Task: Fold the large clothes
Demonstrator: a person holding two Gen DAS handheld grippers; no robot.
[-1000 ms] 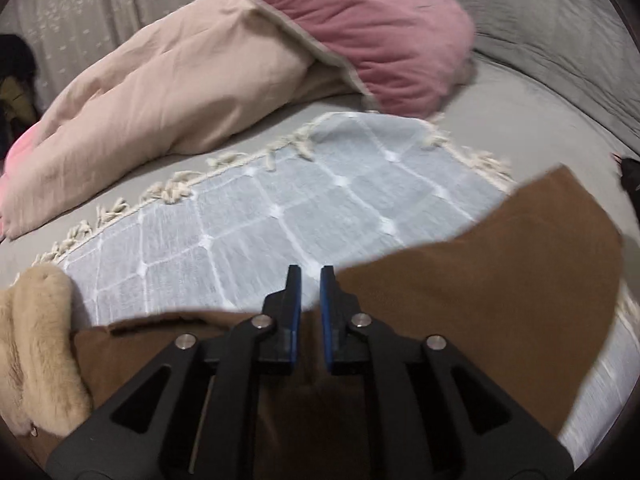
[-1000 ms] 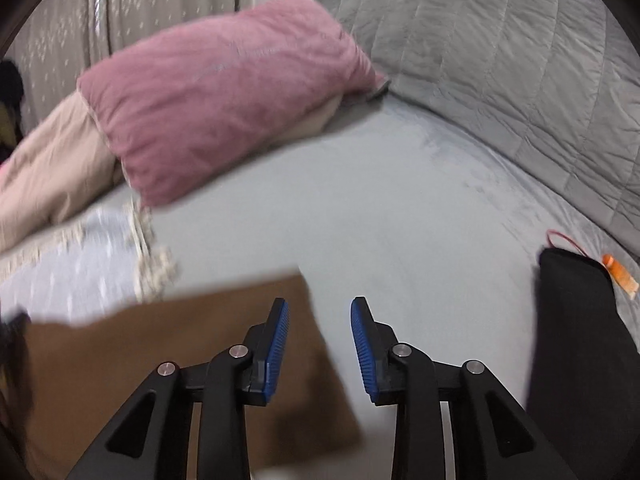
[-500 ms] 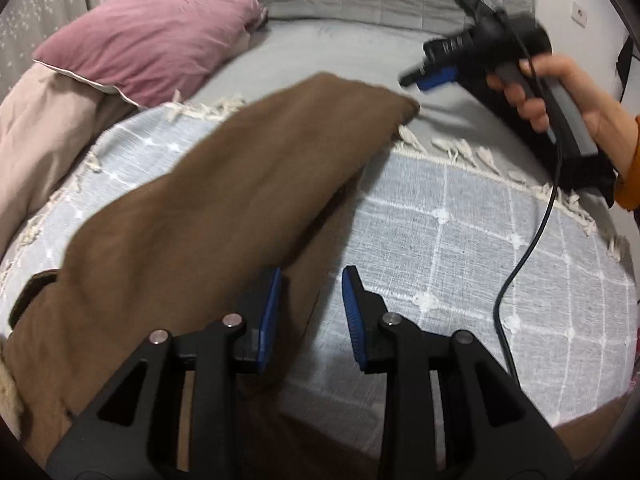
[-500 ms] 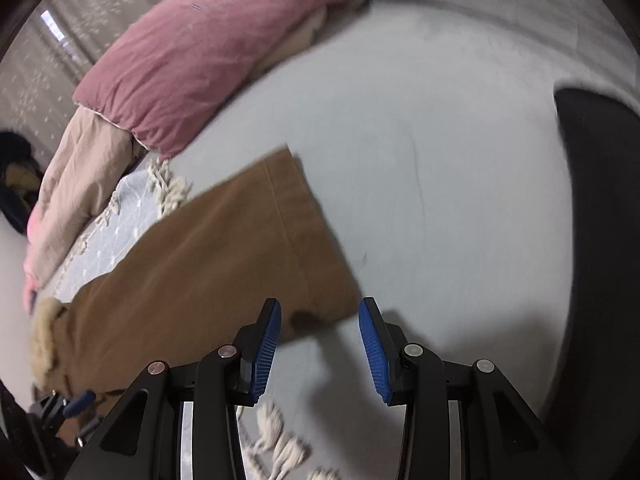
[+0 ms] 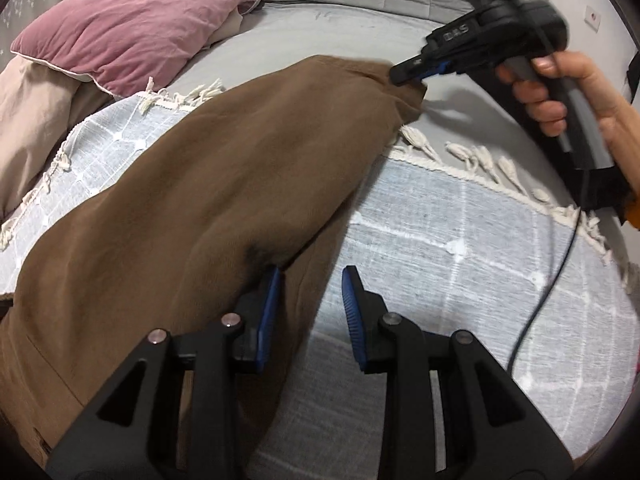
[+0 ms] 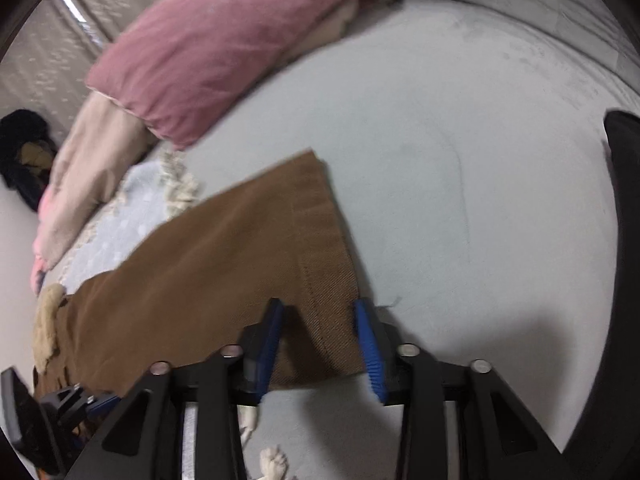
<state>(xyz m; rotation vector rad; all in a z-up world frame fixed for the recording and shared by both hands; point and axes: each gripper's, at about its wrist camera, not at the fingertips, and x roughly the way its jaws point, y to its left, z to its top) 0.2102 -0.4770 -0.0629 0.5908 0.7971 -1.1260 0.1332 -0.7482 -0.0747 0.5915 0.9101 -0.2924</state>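
left tongs (image 5: 310, 304) have swung over the brown garment (image 5: 200, 200), jaws apart, while right tongs (image 5: 402, 74) just closed pinching its corner above the fringed throw (image 5: 460, 240) on the grey bed (image 6: 440, 120).

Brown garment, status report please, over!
Right gripper just closed, pinching brown garment corner. Left gripper open over its edge. Nothing in the way.

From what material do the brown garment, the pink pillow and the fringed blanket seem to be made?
Brown garment: probably a sturdy woven cotton twill, matte; fine diagonal ribs and a stitched hem show at its end.
Pink pillow: perhaps velvet or brushed cotton, with a soft sheen and crumpled folds.
Fringed blanket: a light, loosely woven cloth, likely cotton, with a white grid pattern and knotted cream tassels.
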